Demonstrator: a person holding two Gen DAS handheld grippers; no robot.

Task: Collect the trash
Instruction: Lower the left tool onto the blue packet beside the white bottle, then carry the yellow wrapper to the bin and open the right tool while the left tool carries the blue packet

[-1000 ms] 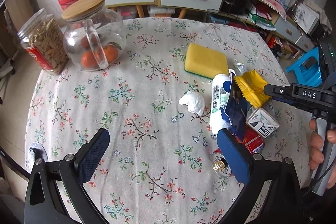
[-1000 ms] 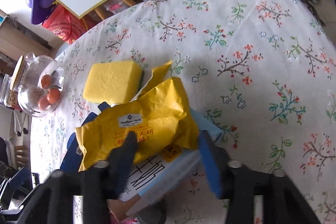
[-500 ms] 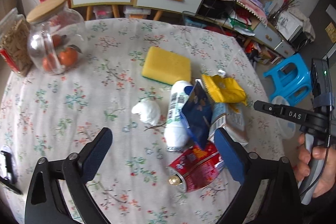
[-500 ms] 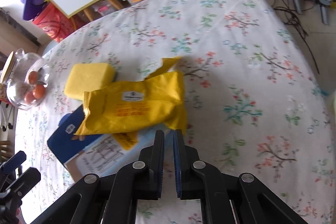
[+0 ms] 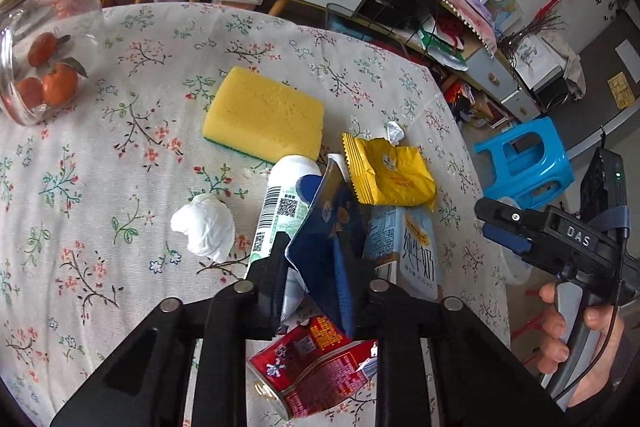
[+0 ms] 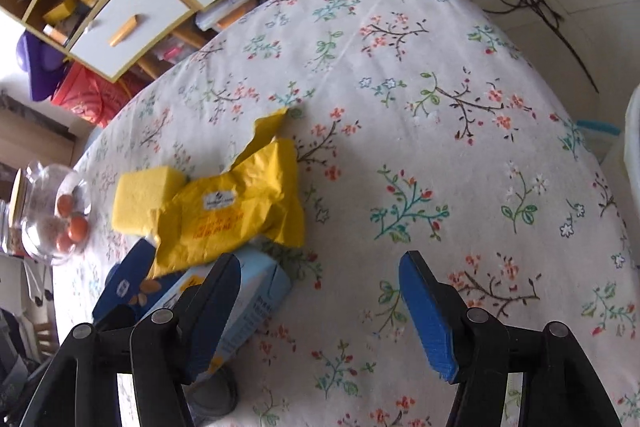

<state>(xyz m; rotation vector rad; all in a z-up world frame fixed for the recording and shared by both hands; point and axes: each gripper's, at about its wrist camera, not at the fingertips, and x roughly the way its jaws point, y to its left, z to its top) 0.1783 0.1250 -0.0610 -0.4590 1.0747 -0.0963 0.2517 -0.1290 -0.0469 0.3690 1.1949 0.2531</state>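
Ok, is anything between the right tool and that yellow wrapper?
Nothing visible lies between them. The right tool, jaws opening and empty, hovers beside the yellow wrapper, which lies on top of the pale blue milk carton with bare tablecloth on its open side. The carton is under the tool's left finger.

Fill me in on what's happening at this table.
A person with a gripper in each hand is clearing trash off the floral tablecloth. The left gripper is closing on a dark blue wrapper from the pile. The right gripper is opening over bare cloth, nothing between its fingers, beside the yellow packet and milk carton.
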